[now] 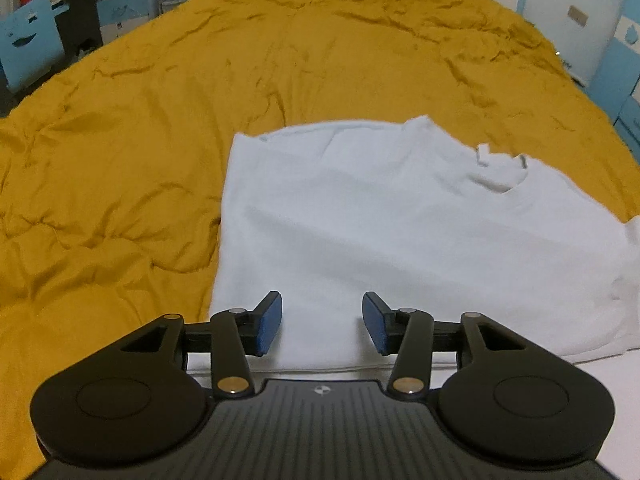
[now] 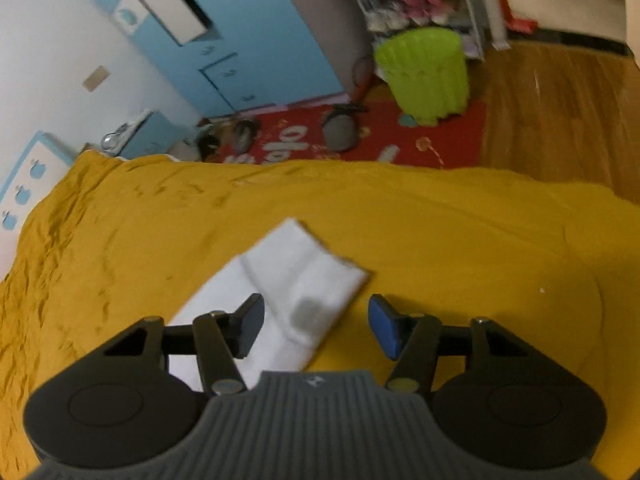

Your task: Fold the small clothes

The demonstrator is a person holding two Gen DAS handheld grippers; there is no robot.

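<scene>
Through the left wrist view we see the left gripper [image 1: 322, 322] spread wide, its blue-padded fingers holding nothing, hovering over the near hem of a white t-shirt [image 1: 400, 240] that lies flat on a bed's mustard-yellow cover [image 1: 140, 140] — a soft, rumpled fabric full of creases. The shirt's left side looks folded in to a straight edge, and the collar with its small tag points to the far right. Only this view shows the shirt's whole body and neckline. In the right wrist view we find the right gripper [image 2: 316, 326] also spread and empty, above the shirt's short sleeve [image 2: 304, 276], a thick, blurred white flap lying on the cover. This view alone shows the floor beyond the bed — a red mat [image 2: 400, 132], a ribbed lime-green bin [image 2: 424, 72], wooden boards and blue cabinets [image 2: 248, 40].
</scene>
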